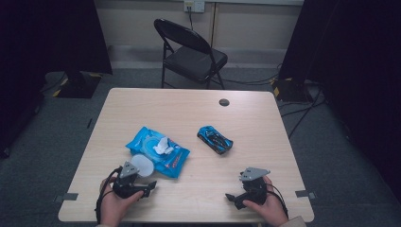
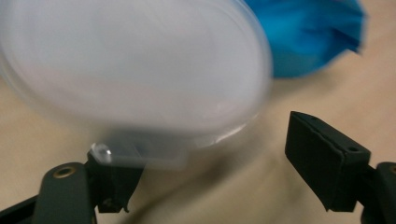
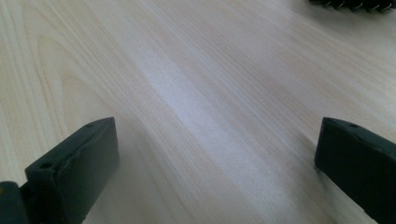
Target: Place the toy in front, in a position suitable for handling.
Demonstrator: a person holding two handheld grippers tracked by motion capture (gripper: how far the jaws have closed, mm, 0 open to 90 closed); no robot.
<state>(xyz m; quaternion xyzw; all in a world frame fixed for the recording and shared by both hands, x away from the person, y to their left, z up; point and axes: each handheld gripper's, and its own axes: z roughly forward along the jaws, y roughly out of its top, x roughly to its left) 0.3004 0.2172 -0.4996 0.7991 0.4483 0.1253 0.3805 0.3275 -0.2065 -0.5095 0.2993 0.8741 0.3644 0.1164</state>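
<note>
A blue wipes pack lies left of the table's middle, with a white wipe sticking out of its opening. Its round translucent lid is flipped open toward me. My left gripper rests by the front edge just below that lid. In the left gripper view the blurred lid looms close, and its small tab lies against the left jaw; the jaws stand wide apart, so the left gripper is open. A blue toy car sits right of centre. My right gripper is open over bare wood.
The light wooden table has a dark cable hole near its far edge. A black folding chair stands behind it. Cables run over the floor at the right. A dark toothed edge shows far off in the right gripper view.
</note>
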